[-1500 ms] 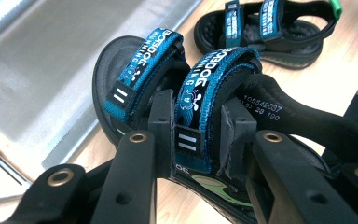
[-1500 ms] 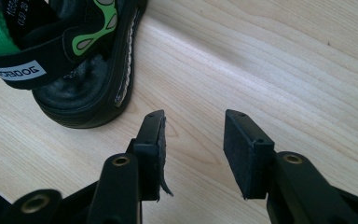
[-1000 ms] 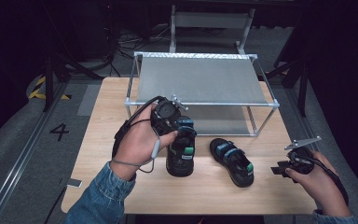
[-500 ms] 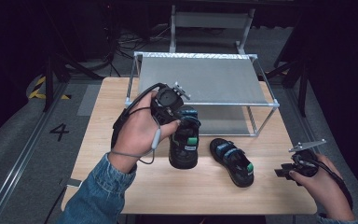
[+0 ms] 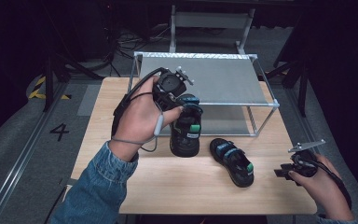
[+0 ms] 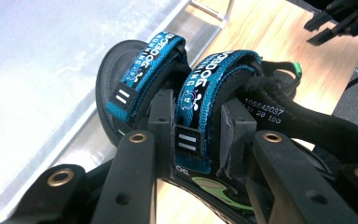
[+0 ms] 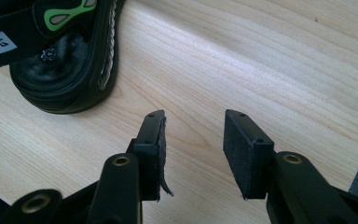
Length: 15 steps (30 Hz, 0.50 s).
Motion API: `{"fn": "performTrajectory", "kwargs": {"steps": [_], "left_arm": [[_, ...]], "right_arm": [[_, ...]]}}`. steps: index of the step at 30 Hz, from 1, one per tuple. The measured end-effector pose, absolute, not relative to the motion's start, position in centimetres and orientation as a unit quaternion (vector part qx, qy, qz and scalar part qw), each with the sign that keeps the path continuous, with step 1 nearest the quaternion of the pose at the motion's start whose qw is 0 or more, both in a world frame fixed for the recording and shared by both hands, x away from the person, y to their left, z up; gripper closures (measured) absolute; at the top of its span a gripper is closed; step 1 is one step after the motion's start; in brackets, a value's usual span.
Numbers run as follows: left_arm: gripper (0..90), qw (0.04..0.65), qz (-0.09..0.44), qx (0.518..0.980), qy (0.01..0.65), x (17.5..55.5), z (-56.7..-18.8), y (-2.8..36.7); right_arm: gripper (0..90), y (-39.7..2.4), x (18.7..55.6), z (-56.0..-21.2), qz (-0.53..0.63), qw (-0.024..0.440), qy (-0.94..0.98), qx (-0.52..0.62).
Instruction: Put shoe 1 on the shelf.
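Sandal strap [image 6: 200,88] reads "DOG" (partly hidden).

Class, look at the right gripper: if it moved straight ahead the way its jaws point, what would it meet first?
Probably the bare table. The right gripper is open and angled down at the wood, with nothing between its jaws. The sandal lies off to the left of that line, though depth is hard to judge.

The light wooden counter [image 5: 158,182] carries a metal-framed shelf [image 5: 205,79] at its far side and a black sandal [image 5: 232,161] with blue straps lying flat on the wood. In the right gripper view this sandal sits just beyond the left finger, bare wood between the fingers [image 7: 151,140]
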State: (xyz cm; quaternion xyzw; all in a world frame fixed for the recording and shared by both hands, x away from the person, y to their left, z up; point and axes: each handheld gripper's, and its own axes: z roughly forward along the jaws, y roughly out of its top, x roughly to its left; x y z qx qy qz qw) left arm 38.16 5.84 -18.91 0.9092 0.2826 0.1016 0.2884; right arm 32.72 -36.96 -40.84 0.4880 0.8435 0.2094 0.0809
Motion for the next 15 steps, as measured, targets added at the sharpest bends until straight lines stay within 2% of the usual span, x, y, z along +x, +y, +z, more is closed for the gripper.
{"fn": "performTrajectory", "kwargs": {"steps": [15], "left_arm": [[71.3,0.307,0.119,0.899,0.288,40.8,-17.2,5.8]], "right_arm": [[59.9,-37.4,32.0,-41.2,0.206,0.083,0.841,0.494]]}}
